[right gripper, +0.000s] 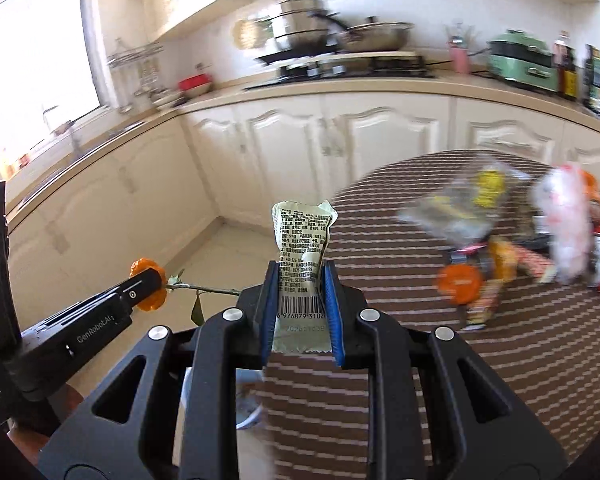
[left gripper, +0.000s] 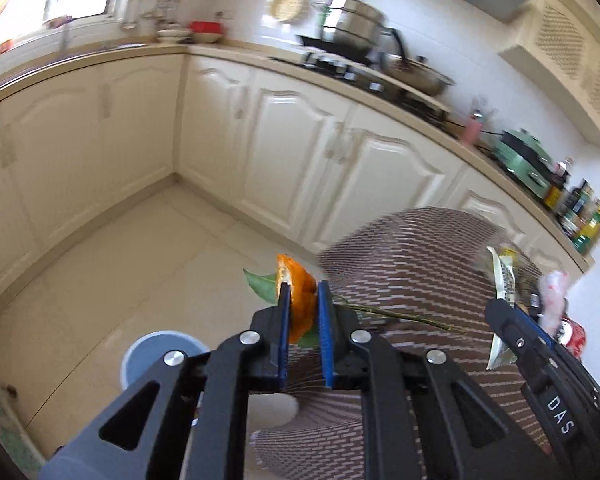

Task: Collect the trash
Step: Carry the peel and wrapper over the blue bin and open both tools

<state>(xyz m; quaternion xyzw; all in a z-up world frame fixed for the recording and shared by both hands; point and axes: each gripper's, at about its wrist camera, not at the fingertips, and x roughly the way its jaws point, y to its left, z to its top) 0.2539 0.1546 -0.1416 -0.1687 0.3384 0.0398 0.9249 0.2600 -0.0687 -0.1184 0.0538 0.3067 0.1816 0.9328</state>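
My left gripper (left gripper: 304, 285) is shut on a piece of orange peel (left gripper: 302, 276) with a thin twig (left gripper: 400, 314) and a green leaf (left gripper: 262, 284) attached. It hangs past the edge of the striped round table (left gripper: 420, 248), over the floor. The right wrist view shows that gripper (right gripper: 148, 284) at the left with the peel (right gripper: 140, 266). My right gripper (right gripper: 301, 266) is shut on a pale green snack wrapper (right gripper: 302, 232) with a barcode, held upright at the table's left edge. The wrapper (left gripper: 502, 280) also shows in the left wrist view.
A blurred pile of wrappers, bags and an orange lid (right gripper: 460, 282) lies on the table (right gripper: 420, 352) at the right. A round blue bin (left gripper: 160, 354) stands on the tiled floor below. Cream cabinets (left gripper: 292, 152), a stove with pots (left gripper: 356, 36) and bottles (left gripper: 584, 216) line the walls.
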